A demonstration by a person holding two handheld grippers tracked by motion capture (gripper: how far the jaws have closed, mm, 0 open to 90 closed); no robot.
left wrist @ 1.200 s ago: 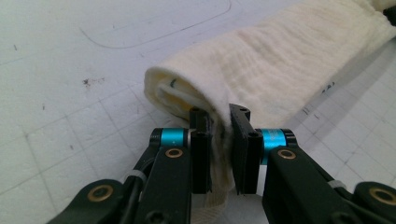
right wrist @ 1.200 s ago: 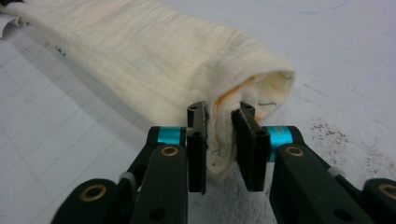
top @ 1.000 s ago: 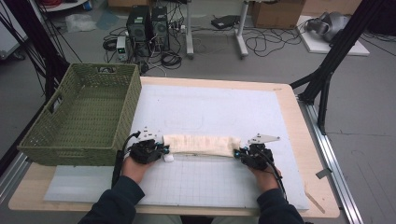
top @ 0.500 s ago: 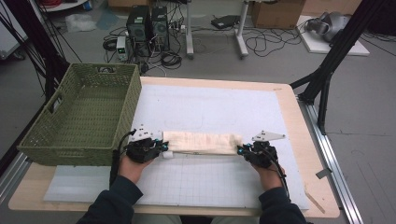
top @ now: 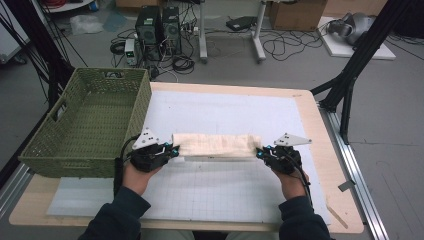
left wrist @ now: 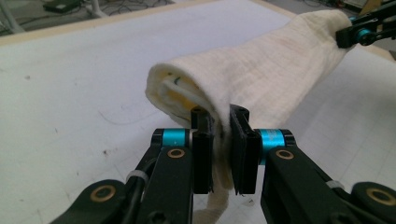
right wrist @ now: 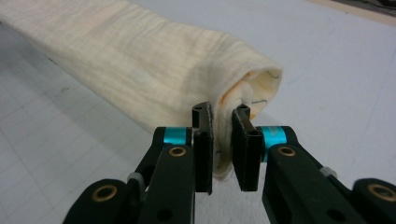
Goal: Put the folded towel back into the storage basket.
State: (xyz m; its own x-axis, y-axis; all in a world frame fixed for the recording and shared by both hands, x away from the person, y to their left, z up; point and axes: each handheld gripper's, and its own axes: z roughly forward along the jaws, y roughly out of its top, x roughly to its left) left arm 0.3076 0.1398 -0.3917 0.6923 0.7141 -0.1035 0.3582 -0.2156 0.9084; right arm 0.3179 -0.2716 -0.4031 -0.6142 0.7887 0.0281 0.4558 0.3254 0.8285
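1. Fingers point(left wrist: 201, 140) of my left gripper point(top: 170, 150) are nearly closed, pinching the left end of the folded cream cloth point(top: 216, 145).
2. Left of it, at the mat's point(top: 225, 110) edge, stands the green basket point(top: 52, 145).
3. Cloth: a long roll lying mid-mat, stretched between both grippers.
4. My right gripper point(top: 261, 152), equally narrow, clamps the right end point(right wrist: 224, 135).
5. Step, as I judge it: folding or carrying. Next I must move both ends together, keeping tension even.
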